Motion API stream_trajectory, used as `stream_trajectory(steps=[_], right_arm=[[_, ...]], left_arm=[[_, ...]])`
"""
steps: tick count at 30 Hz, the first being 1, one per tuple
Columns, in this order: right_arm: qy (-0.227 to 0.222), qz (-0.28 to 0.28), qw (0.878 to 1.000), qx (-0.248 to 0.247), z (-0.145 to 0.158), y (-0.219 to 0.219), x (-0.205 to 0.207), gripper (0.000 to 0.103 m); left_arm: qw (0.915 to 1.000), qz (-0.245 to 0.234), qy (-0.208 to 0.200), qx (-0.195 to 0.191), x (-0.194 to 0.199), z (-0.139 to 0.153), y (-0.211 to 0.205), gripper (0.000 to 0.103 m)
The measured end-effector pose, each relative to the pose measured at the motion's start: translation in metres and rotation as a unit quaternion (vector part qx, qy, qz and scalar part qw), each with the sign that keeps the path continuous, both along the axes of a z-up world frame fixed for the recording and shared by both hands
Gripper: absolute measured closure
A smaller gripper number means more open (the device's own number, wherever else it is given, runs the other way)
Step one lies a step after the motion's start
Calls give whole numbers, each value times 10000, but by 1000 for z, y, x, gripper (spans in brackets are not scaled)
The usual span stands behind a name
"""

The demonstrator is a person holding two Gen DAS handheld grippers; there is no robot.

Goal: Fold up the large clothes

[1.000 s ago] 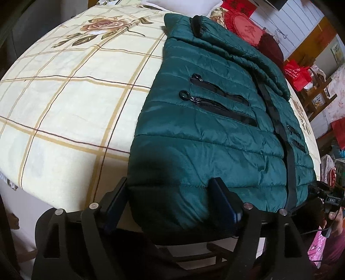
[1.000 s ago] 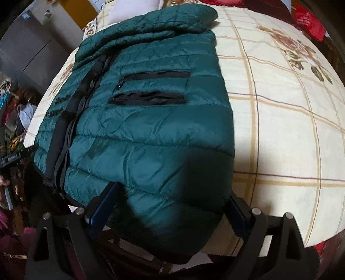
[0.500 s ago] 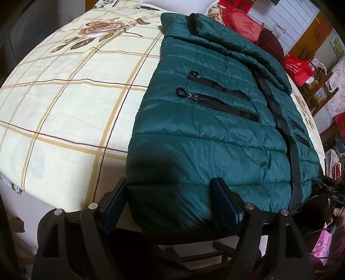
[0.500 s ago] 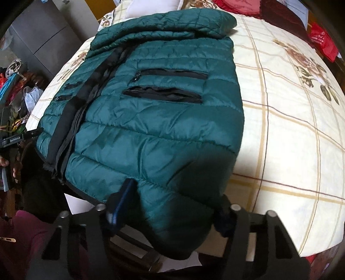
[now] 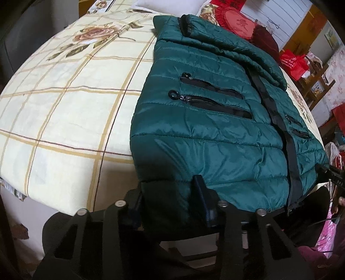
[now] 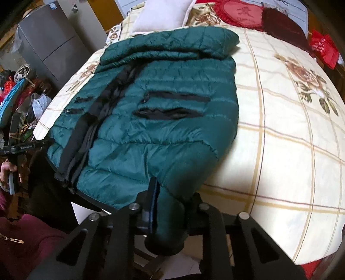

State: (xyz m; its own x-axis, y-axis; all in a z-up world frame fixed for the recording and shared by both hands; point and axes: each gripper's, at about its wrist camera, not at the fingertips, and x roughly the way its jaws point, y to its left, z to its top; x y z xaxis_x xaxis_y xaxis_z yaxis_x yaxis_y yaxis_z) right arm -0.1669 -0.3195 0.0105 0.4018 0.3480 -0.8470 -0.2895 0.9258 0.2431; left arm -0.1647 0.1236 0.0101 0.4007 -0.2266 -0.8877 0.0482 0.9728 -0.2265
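Note:
A dark green quilted puffer jacket [image 5: 215, 120] lies front-up on the bed, sleeves folded in, its hem hanging over the near edge. It also shows in the right wrist view [image 6: 163, 116]. My left gripper [image 5: 168, 193] is shut on the jacket's left hem corner, the fabric bunched between its fingers. My right gripper [image 6: 172, 204] is shut on the right hem corner, which bulges out below the jaws. Black zipped pockets [image 5: 213, 105] and the centre zip [image 6: 94, 120] face up.
The bed has a cream checked sheet with rose prints [image 5: 64, 103]. A white pillow [image 6: 161, 17] and red cushions [image 5: 239, 23] sit at the head. A grey cabinet [image 6: 49, 43] and clutter stand at the side. Red bags [image 5: 295, 64] are beyond the bed.
Both grippers have closed in from wide open onto the jacket's hem corners. The hem is now pinched and bunched, and the views have drawn slightly nearer.

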Motion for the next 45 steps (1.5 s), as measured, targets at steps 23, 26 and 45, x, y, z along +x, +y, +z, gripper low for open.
stream_trajectory(steps=[23, 26, 45], right_arm=[[-1352, -570, 9875, 577, 100, -15, 100, 84], [-1500, -750, 9838, 625, 111, -17, 131, 84], [-1203, -1928, 9719, 611, 65, -35, 346, 84]], left_arm=[[9809, 388, -1829, -539, 100, 129, 13, 80], [9774, 534, -1966, -558, 139, 141, 11, 80], [9736, 1160, -1938, 320, 346, 86, -19, 79]])
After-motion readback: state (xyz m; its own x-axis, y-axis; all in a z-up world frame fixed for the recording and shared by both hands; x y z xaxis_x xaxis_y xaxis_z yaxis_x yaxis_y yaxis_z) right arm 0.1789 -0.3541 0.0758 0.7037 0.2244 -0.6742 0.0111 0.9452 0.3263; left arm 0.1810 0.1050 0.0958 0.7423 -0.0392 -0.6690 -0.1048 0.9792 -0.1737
